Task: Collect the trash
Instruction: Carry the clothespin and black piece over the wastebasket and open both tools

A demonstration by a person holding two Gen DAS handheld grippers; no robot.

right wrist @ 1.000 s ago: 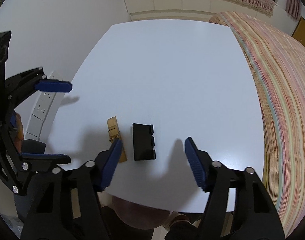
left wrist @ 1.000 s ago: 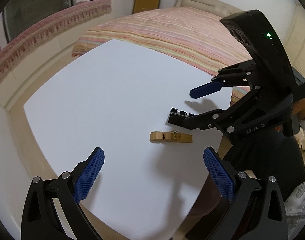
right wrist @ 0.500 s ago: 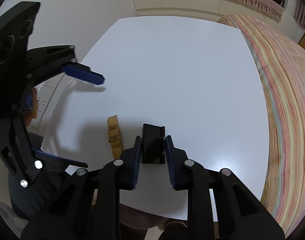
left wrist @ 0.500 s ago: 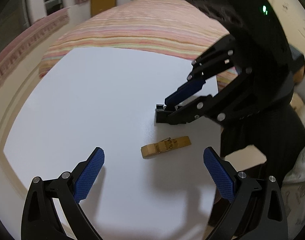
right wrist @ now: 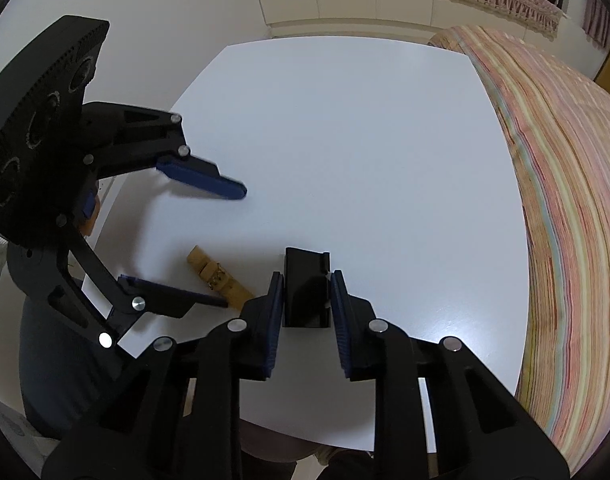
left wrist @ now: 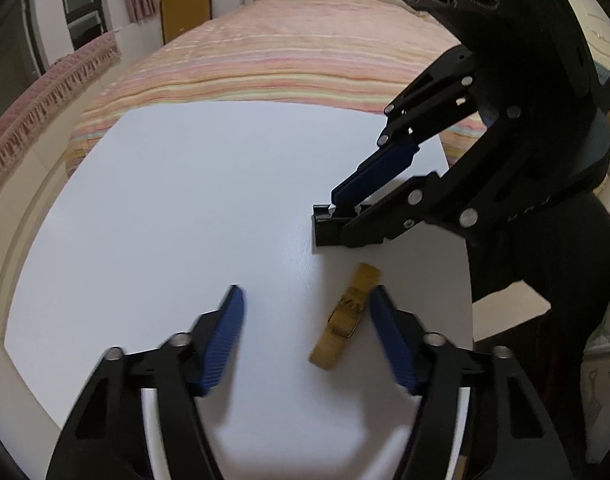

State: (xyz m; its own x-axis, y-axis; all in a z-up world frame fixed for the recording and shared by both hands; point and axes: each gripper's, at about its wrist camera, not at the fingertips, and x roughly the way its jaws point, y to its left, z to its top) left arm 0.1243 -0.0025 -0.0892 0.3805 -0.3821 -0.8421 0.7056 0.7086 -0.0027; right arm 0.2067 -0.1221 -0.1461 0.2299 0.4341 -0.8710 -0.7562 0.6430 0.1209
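Right gripper (right wrist: 303,300) clamps black block (right wrist: 305,284), frame centre; left gripper (left wrist: 305,320) open, off-centre on peg (left wrist: 347,316), may knock it away.

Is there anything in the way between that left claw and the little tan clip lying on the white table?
Nothing visible blocks it. The left gripper is open, and the tan clip lies on the white table beside its right-hand finger. The right gripper, off to the side, is closed on the black block.
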